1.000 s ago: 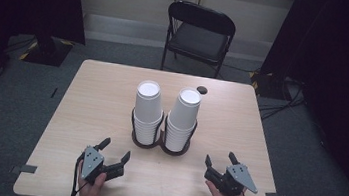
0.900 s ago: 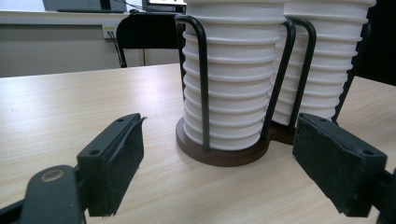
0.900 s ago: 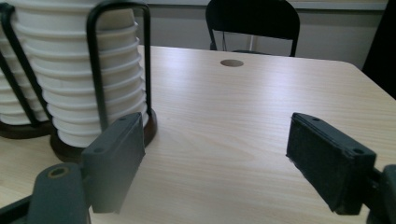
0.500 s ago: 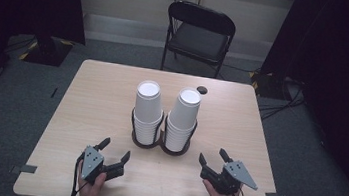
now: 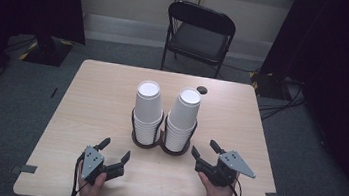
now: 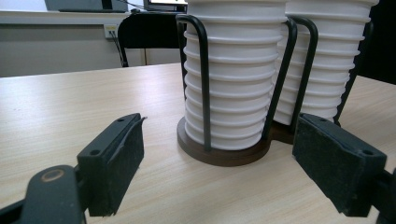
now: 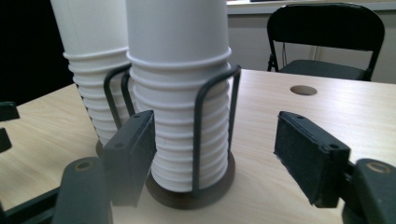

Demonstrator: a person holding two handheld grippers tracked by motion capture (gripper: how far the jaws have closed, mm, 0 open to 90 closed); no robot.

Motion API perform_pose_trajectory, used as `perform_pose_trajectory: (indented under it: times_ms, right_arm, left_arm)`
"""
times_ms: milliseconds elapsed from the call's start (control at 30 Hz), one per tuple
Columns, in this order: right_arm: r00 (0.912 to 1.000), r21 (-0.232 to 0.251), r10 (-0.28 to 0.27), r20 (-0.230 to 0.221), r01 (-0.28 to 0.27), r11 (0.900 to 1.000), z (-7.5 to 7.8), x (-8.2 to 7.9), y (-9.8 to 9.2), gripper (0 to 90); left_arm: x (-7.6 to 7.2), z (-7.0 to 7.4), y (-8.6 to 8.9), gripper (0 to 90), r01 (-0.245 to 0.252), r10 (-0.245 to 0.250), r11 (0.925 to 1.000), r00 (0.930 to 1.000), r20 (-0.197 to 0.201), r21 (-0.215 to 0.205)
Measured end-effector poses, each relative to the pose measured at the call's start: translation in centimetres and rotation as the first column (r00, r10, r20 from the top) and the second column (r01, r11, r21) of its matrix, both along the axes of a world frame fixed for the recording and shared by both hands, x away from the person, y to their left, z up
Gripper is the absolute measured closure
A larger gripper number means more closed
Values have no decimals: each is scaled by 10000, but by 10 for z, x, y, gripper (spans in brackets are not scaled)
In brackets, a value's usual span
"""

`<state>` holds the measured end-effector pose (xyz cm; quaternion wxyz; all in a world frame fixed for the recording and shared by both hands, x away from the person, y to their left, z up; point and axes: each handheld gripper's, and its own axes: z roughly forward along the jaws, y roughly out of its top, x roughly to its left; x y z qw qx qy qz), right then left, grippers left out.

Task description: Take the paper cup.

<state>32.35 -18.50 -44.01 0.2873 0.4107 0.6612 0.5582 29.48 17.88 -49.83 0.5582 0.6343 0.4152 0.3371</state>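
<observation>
Two stacks of white ribbed paper cups [image 5: 166, 114] stand upright in a dark wire twin holder w/ round bases [image 5: 160, 145], mid pale wooden desk [image 5: 97, 98]. Left tongs [image 5: 114, 154] rest near the desk's front edge, jaws spread wide, nothing between them. Right tongs [image 5: 203, 151] sit just beside the holder's right base, also released, jaws apart. Black folding chair [image 5: 198, 35] behind desk.
</observation>
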Motion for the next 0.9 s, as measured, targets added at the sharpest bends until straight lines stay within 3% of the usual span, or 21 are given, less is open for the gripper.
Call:
perform_pose_trajectory:
  times_ms: [267, 700, 767, 900]
  right_arm:
    - [9981, 268, 598, 147, -602, 9978, 15, 9, 4, 219]
    - [9929, -19, 1066, 534, -1066, 9943, 41, 24, 12, 192]
    - [9920, -141, 1116, 588, -1110, 9937, 47, 29, 16, 136]
    - [9900, -215, 1289, 567, -1278, 9916, 56, 37, 19, 136]
  left_arm:
    - [0, 0, 1, 165, 21, -21, 10000, 10000, -2, -25]
    - [0, 0, 0, 165, 39, -39, 10000, 10000, 14, 24]
    - [0, 0, 0, 165, 31, -31, 10000, 10000, 15, 21]
    - [0, 0, 0, 165, 28, -29, 10000, 10000, 23, 34]
